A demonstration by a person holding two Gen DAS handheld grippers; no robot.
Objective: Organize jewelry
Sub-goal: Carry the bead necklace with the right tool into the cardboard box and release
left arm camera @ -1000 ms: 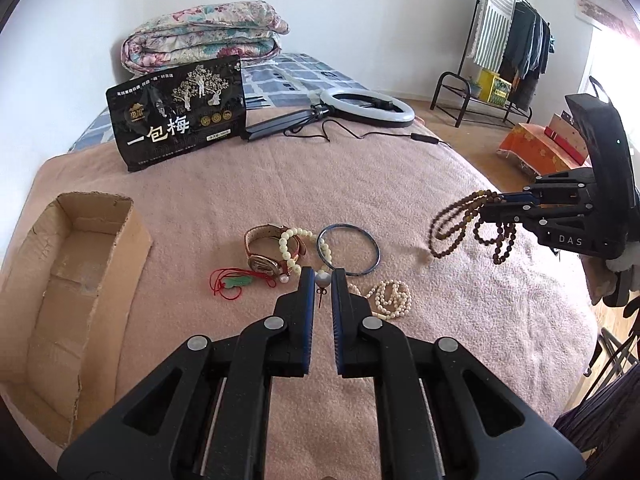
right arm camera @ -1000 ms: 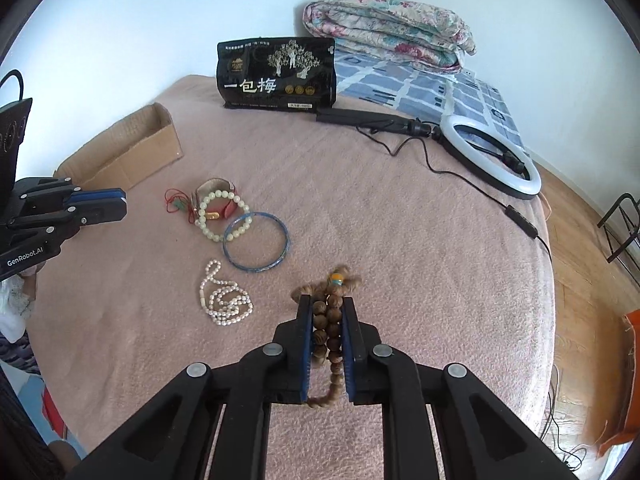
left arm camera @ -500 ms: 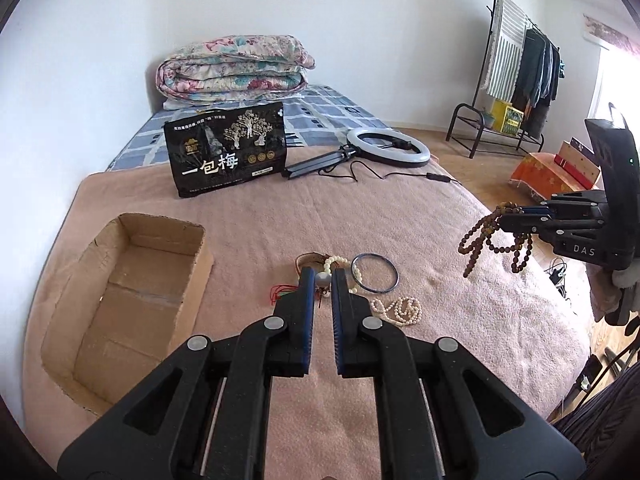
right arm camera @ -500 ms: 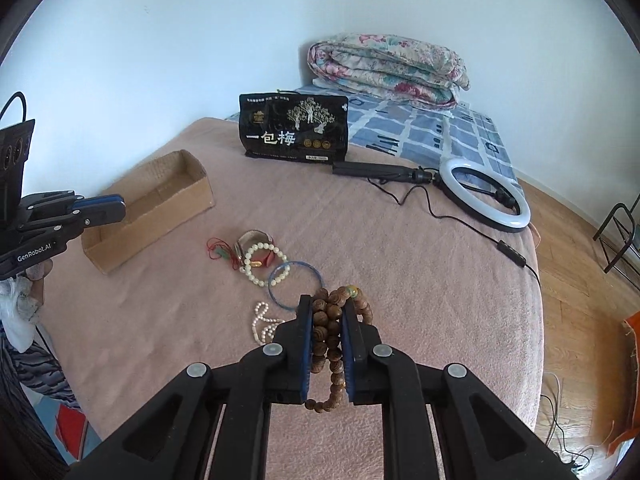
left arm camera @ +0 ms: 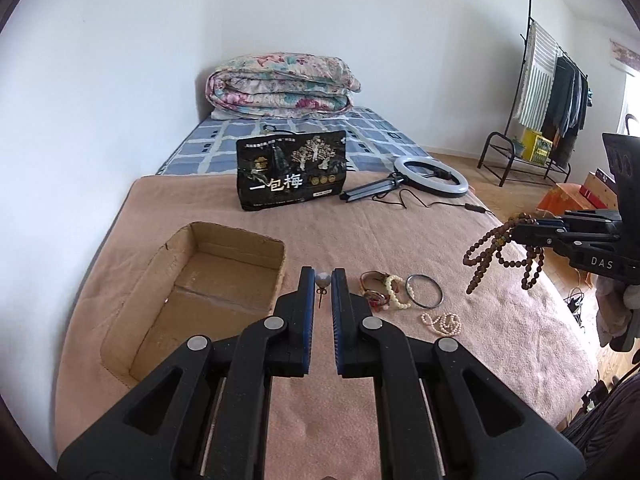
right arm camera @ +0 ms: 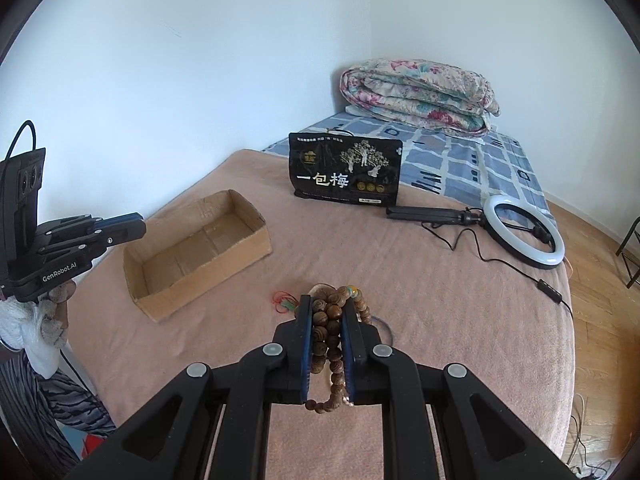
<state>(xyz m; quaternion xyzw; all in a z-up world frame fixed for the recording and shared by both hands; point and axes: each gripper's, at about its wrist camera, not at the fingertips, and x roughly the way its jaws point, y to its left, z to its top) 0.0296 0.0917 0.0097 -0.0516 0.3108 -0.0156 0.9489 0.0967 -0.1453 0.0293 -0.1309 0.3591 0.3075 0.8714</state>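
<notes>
While the cardboard box sits empty on the bed, the task is at an early stage: a watch, bangle and pearl strand remain unsorted. My left gripper pinches a pearl earring at its nearly closed tips. My right gripper clamps a wooden bead necklace, raised above the bed.

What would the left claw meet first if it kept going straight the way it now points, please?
Probably the pink blanket just right of the cardboard box, and beyond that the black bag. The left claw holds a small pearl earring. Depth is hard to judge.
</notes>
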